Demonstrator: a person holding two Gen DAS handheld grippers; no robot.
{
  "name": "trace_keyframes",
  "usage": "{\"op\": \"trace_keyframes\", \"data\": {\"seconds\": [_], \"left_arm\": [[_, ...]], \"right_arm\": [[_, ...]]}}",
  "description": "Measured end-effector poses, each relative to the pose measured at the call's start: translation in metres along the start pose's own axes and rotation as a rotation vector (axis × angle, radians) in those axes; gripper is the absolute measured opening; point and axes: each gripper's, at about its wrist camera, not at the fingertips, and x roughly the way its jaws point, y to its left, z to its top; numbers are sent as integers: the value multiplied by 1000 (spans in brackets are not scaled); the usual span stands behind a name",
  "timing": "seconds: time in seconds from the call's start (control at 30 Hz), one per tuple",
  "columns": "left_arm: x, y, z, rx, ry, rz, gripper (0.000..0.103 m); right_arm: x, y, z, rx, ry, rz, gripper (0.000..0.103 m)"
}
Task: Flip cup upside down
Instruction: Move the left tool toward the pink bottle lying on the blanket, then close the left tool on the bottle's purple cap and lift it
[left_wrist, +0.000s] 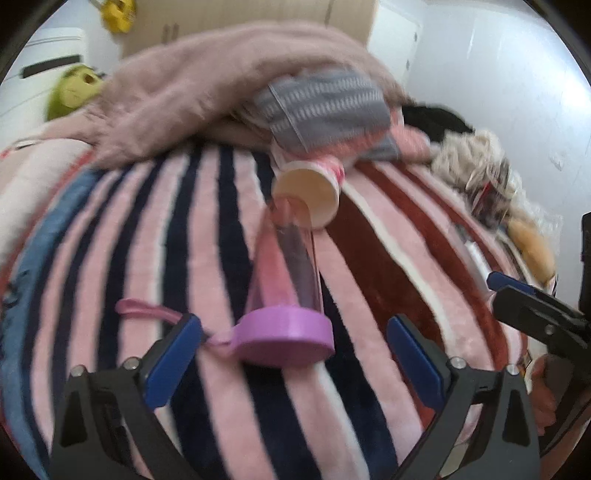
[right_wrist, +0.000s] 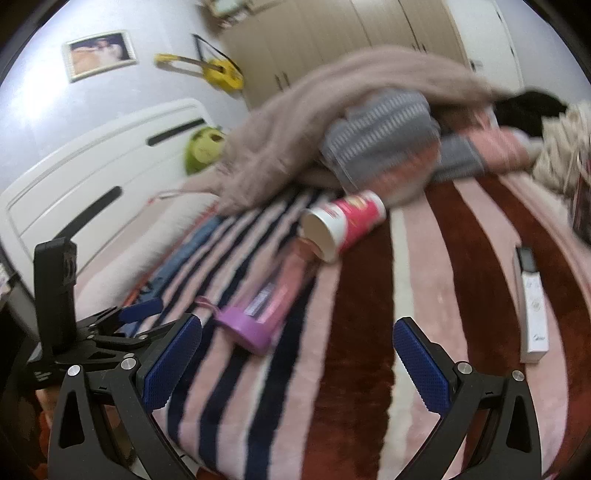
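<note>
Left gripper (left_wrist: 291, 354) with blue pads spread wide, holding nothing; the purple-capped clear bottle (left_wrist: 286, 280) lies between them, cap nearest. Right gripper (right_wrist: 297, 360) likewise spread and empty above the striped blanket (right_wrist: 362, 332), the bottle at its 11 o'clock. Beyond, at 12 o'clock, the cup (left_wrist: 314, 192) lies on its side, mouth toward the cameras, touching the bottle's far end. Farther, a heap of clothes (left_wrist: 236, 81).

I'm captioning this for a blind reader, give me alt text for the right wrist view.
A pink paper cup lies on its side on a striped blanket, mouth toward a bottle with a purple cap. The open right gripper hovers nearby, holding nothing.
</note>
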Motion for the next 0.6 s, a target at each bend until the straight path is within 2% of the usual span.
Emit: {"op": "trace_keyframes", "data": {"seconds": [0.07,0.13,0.23,0.33,0.47,0.6], "left_arm": [[29,-2,4,24,42,31,90],[50,-2,5,33,79,44,80],[70,1,4,25,116,70,72],[71,4,2,12,113,75,70],[65,3,-1,43,107,84,68],[52,6,-14,59,127,69,68]], "right_arm": [[12,-14,-2,40,22,2,103],[20,-25,-4,72,40,17,103],[33,-35,-7,105,68,25,103],[42,-41,-9,130,89,42,103],[46,-43,-11,156,103,80,103],[44,-40,-12,186,107,158,103]]}}
